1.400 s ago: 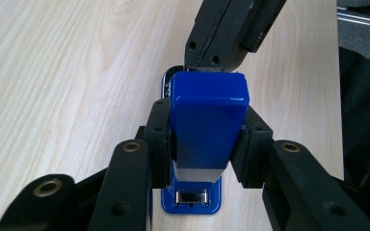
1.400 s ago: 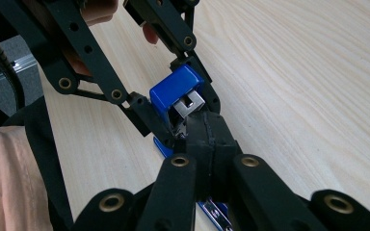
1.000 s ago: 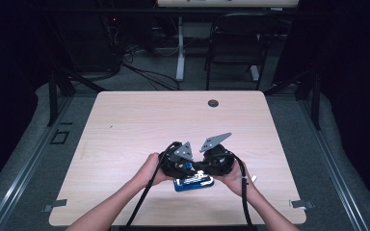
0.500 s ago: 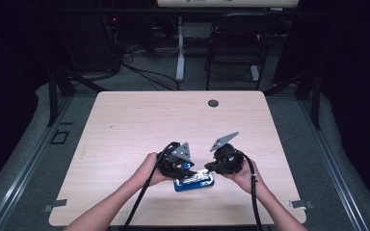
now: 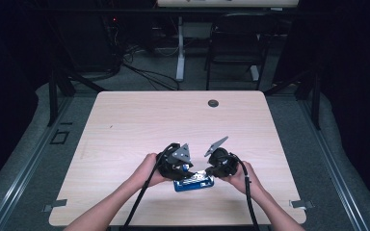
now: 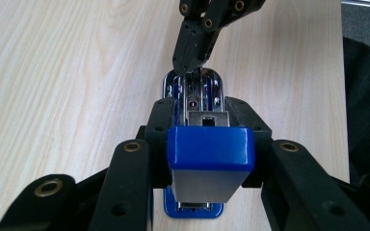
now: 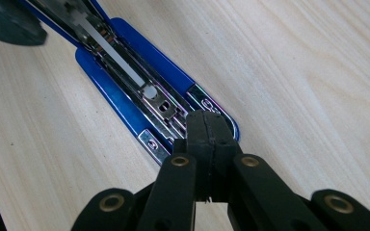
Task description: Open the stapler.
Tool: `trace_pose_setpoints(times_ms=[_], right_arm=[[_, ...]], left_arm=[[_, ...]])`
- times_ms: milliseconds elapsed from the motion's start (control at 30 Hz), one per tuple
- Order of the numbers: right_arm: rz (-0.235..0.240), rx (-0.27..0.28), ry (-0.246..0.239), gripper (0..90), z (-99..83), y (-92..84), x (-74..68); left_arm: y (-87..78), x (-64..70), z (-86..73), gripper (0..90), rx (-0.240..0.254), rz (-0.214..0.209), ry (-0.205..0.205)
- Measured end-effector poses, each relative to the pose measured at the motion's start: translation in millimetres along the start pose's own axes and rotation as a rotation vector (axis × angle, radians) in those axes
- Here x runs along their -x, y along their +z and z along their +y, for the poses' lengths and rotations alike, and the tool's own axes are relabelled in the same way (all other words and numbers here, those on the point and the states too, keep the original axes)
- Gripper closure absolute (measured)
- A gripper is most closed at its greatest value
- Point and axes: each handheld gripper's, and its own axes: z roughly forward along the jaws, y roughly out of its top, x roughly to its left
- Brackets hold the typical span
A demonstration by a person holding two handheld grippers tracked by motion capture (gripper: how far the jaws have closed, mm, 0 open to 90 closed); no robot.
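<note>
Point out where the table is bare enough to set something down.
Bare table: the whole far half up to the round black grommet, plus the left and right sides. Crowded: near edge at the middle, where left gripper and right gripper work on the blue stapler.

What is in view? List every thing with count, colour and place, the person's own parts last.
stapler: one, blue and chrome, opened, near edge of the table between the hands
table: one, pale wood, centre of the high view
grommet: one, dark, far side of the table
chair: one, black, beyond the table
cables: several, black, on the floor beyond the table
left gripper: one, black, shut on the stapler's blue top
right gripper: one, black, shut, tips at the stapler's front end
hands: two, behind the grippers, forearms coming in from the bottom
</note>
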Motion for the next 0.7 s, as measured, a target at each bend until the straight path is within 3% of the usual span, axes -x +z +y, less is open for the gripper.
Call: trace_pose_setpoints(times_ms=[333,700], right_arm=[[0.002,0.006,0.031,90.0,-0.6,3.3,-0.8],[-0.003,-0.017,0.020,90.0,-0.2,2.6,0.9]], left_arm=[[-12.0,-2.2,-16.3,66.0,-0.031,-0.015,-0.028],[-17.0,-5.8,-30.0,65.9,-0.048,-0.032,-0.057]])
